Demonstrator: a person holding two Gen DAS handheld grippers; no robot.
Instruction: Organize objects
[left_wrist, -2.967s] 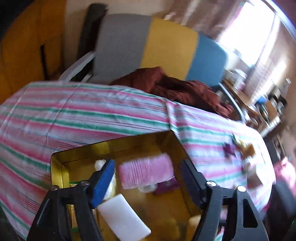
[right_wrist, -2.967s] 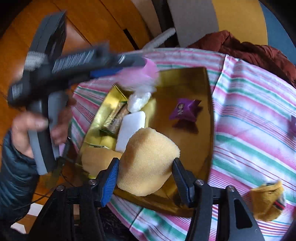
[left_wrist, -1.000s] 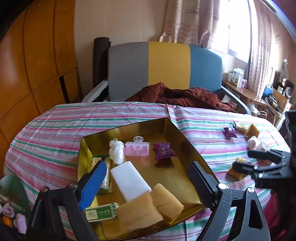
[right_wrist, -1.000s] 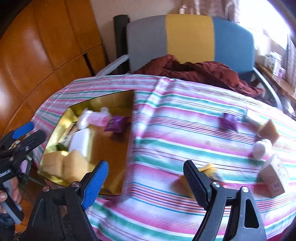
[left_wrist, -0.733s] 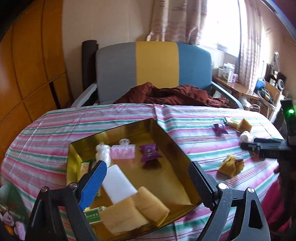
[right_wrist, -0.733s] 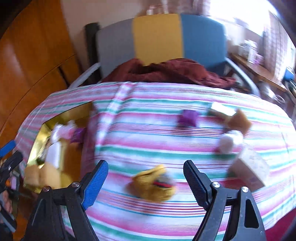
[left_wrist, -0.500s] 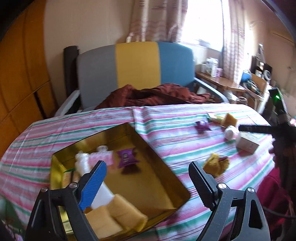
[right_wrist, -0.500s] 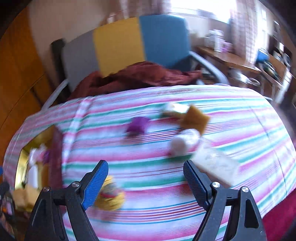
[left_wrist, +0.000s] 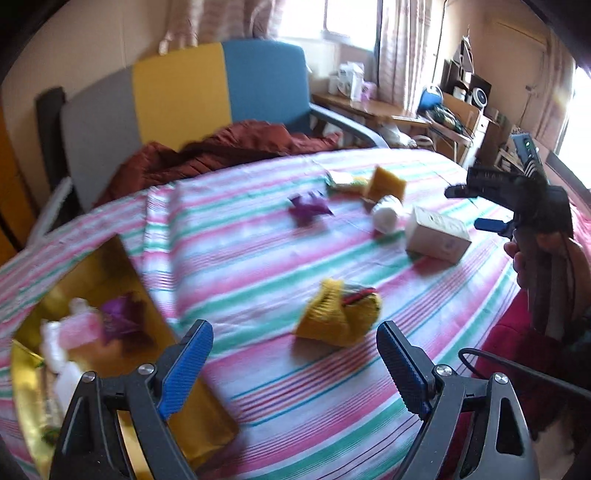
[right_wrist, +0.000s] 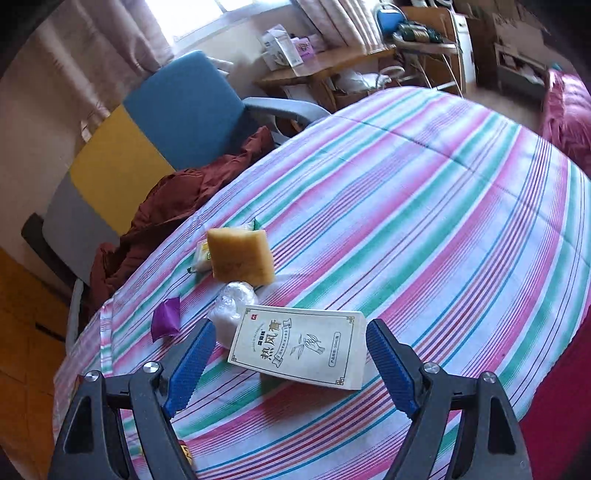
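Hovering over the striped tablecloth (left_wrist: 258, 258), the left gripper (left_wrist: 293, 360) has its blue-padded fingers (left_wrist: 186, 363) spread wide with nothing between them. Just beyond its tips lies a yellow knitted pouch (left_wrist: 338, 314) with a red and dark bit showing at its top. To the left, the gold tray (left_wrist: 207, 417) sits on the cloth, holding blurred items, among them a purple packet and some white and pink pieces.

The right gripper (right_wrist: 286, 363) also stands wide and empty, its tips on either side of a cream printed box (right_wrist: 299, 349) that lies flat on the cloth, apart from both pads. A white wrapped ball (right_wrist: 232, 306) touches the box's far left corner, and a purple wrapper (right_wrist: 166, 319) rests a little further left. Behind the ball stands a tan sponge (right_wrist: 240, 256), with a small yellow-green packet (right_wrist: 201, 256) just behind it.

Farther back, a dark red garment (right_wrist: 177, 206) is heaped on a grey, yellow and blue chair (right_wrist: 162, 125). From the left wrist view, a hand (left_wrist: 543, 258) at the table's right edge holds the right gripper.
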